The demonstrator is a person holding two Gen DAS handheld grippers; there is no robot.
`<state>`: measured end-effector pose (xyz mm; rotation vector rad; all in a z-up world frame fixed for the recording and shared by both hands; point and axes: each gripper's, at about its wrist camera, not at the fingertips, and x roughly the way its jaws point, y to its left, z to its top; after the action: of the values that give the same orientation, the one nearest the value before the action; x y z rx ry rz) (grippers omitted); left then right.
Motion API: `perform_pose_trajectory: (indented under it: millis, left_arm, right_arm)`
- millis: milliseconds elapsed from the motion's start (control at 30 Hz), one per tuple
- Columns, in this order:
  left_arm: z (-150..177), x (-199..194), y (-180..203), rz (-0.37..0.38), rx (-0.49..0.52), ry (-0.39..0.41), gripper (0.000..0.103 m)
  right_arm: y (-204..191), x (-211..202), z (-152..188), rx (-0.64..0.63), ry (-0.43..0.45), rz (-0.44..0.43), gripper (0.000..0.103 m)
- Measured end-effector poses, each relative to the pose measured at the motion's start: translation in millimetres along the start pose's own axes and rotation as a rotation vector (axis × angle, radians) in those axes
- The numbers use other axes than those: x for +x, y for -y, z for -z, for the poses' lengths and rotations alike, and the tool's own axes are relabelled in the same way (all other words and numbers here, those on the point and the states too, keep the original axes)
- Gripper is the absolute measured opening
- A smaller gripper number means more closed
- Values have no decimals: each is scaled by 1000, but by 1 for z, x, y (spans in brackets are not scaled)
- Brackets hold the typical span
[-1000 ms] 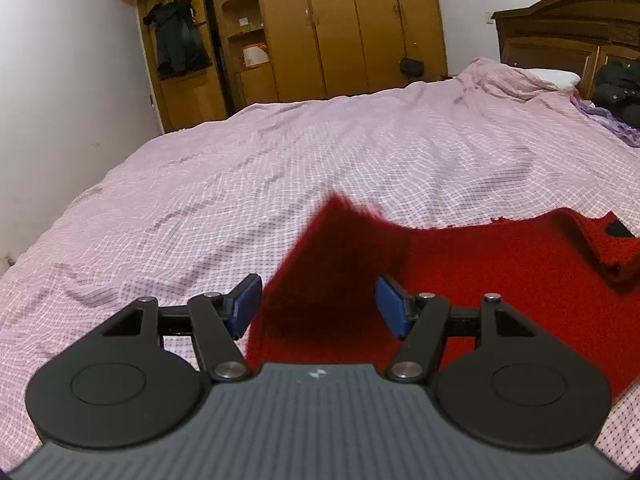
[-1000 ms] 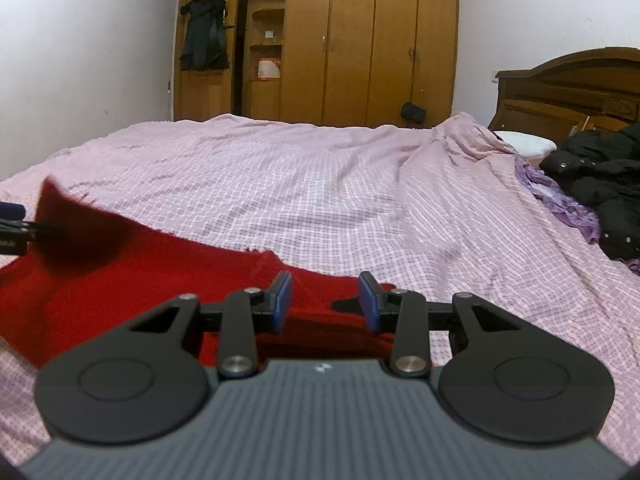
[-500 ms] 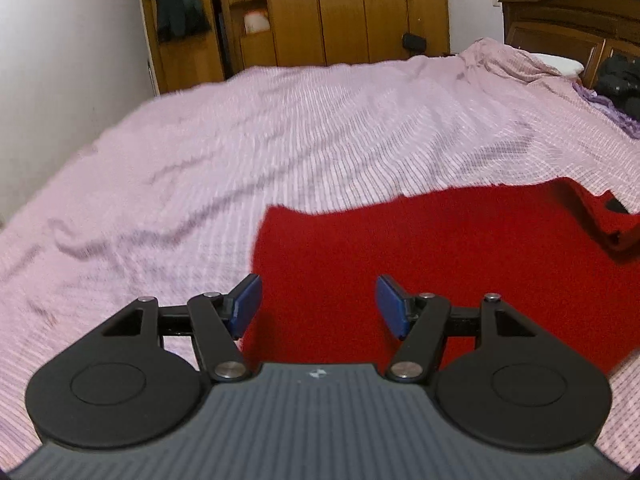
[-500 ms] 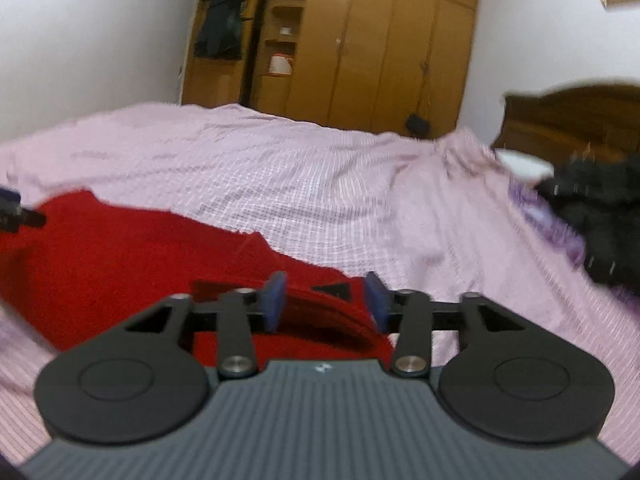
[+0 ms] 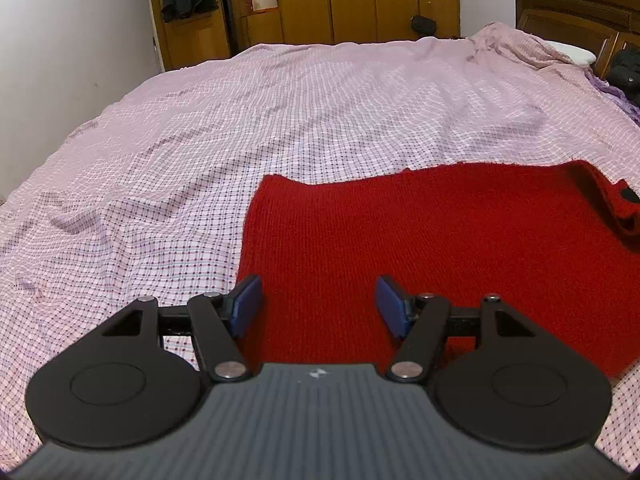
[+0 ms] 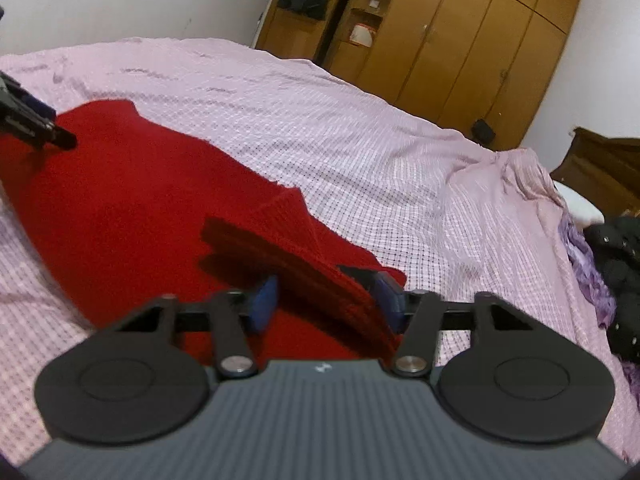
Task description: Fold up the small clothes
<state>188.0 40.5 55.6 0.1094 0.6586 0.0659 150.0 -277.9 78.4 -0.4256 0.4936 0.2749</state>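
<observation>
A red knitted garment [image 5: 420, 240] lies flat on the pink checked bedsheet [image 5: 240, 120]. My left gripper [image 5: 318, 306] is open and empty, just above the garment's near left part. In the right wrist view the same garment [image 6: 132, 200] spreads to the left, with a folded ribbed edge [image 6: 304, 256] raised near the camera. My right gripper [image 6: 326, 300] is open with that ribbed edge between its fingers, not clamped. The left gripper's fingers [image 6: 28, 120] show at the far left edge of that view, over the garment's far corner.
The bed is wide, with a wooden headboard [image 5: 580, 12] and white pillow [image 5: 568, 52] at the right. Dark clothes [image 6: 616, 272] and a purple cloth [image 6: 588, 280] lie at the bed's right side. Wooden wardrobes [image 5: 340, 0] stand behind the bed.
The lifted left corner of the garment has dropped and now lies flat. My right gripper has opened wider and tilted, moving closer over the ribbed edge.
</observation>
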Motion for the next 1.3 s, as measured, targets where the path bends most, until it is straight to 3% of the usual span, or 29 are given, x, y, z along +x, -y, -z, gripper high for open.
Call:
perform_pose_trajectory:
  millis: [33,200,400,533,700,733,867,1300]
  left_arm:
    - [0,1,0,-3,2,1,69]
    - [-2,5,3,-18,12,4,69]
    - [0,11,3,-34,18,3,74]
    - [1,15,-1,-46,4,-4,81]
    - [-2,15,-9,-31,-49,-26,84]
    - [-3,13,-10,-30,-54,-30,84]
    - [-7,-4,-10,-31,-35,-29,84]
    - [-17,-85,-19,4,-78,-17,84]
  right_arm:
    - [2,2,0,6,-4,5,14]
    - [27,15,-3,136,30,89,13]
    - [56,54,18,332,-102,135,14]
    - [53,63,28,348,-143,153,14]
    - [50,56,11,328,-173,162,15]
    - [51,51,7,338,-173,157,19]
    - [52,19,-6,409,-124,96,53]
    - [47,-93,-56,577,-41,-106,55]
